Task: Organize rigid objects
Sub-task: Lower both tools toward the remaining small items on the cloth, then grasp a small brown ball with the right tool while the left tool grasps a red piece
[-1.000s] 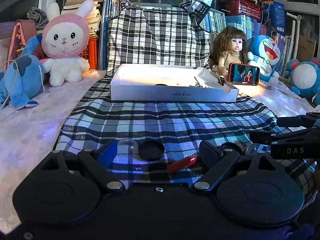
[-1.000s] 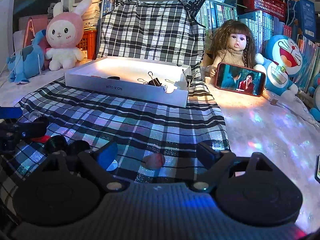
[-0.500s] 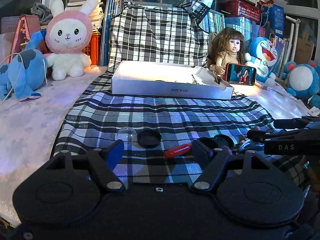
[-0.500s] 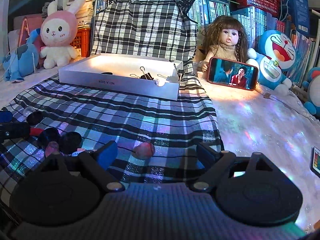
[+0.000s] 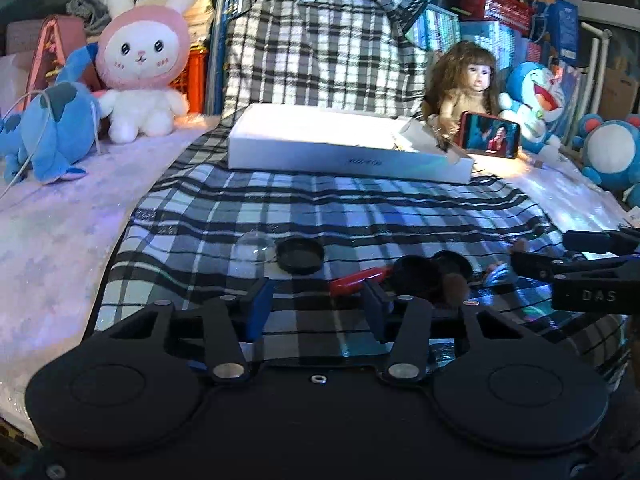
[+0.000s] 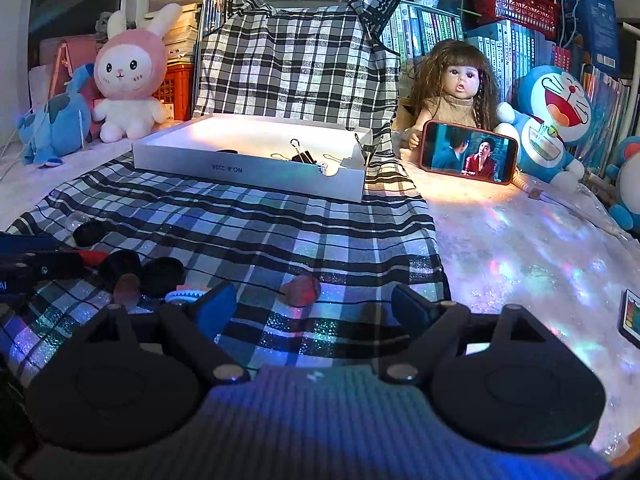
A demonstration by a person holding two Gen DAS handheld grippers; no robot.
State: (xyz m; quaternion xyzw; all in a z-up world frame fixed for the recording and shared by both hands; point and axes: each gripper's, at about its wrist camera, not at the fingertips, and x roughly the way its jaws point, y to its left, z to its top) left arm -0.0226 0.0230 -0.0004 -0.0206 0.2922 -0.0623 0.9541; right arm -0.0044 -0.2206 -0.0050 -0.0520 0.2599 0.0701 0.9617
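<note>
Lettering "DAS" on right gripper (image 5: 576,256), beside red tube (image 5: 356,280).

Glittery white bed surface (image 6: 520,248) under a checked cloth (image 6: 280,232), plush rabbit (image 6: 128,76), doll (image 6: 452,92) and phone (image 6: 468,156)

Both cams sit low, just behind their own tool, looking fwd and slightly down across the plaid cloth (image 5: 360,208) twd the white box (image 5: 344,156) and the back wall of books.

Left wrist cam: left tool (image 5: 316,304) fills the bottom of the view, very near the cloth; box dead ahead, mid-distance. Right tool (image 5: 576,264) pokes in from the right edge.

Right wrist cam: right tool (image 6: 312,304) along the bottom, set further right; box (image 6: 248,160) ahead-left, phone (image 6: 468,156) nearer ctr.

Shared: cloth, box, bunny plush (image 5: 140,68) (image 6: 128,76), doll (image 5: 468,88) (image 6: 456,88), phone, small items on the near cloth.
</note>
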